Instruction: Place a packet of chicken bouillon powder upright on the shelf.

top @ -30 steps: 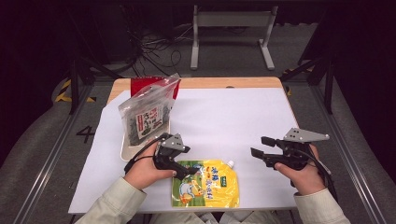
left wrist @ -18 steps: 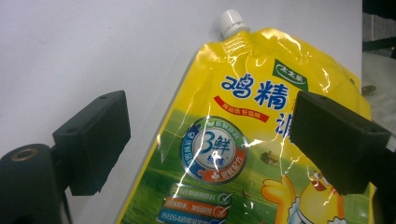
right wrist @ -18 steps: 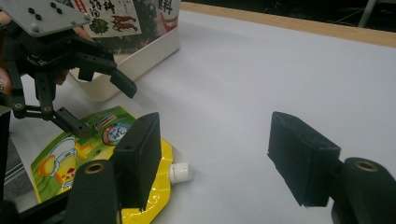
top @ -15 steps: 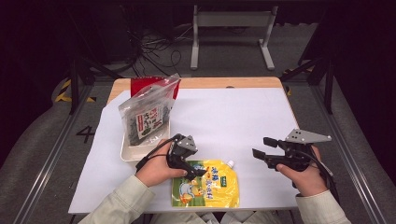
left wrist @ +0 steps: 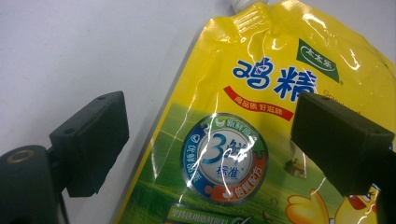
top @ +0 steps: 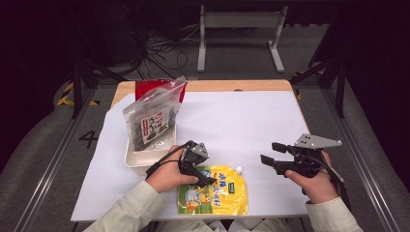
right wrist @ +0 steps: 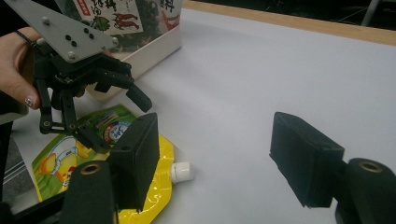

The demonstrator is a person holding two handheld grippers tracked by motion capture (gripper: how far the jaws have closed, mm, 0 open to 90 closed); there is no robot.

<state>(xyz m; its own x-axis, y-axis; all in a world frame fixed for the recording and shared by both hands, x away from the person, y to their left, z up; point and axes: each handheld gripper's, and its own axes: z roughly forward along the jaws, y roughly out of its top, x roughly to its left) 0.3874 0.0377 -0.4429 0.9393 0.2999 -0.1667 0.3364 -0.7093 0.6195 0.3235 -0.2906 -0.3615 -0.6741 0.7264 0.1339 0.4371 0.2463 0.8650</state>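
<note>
With the left hand-held gripper (top: 205, 178) held open over the yellow pouch (top: 215, 199) lying flat on the tabletop (top: 241, 125), the jaws should straddle its edge below the white cap (top: 237, 170) before closing, while the right hand-held gripper (top: 269, 154) waits open nearby.

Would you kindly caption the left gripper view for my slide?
Left gripper, jaws open, poised above a yellow spouted pouch lying on white paper.

White sheet (top: 241, 125) over wooden table (top: 227, 85); cables (top: 159, 48) beyond.
</note>
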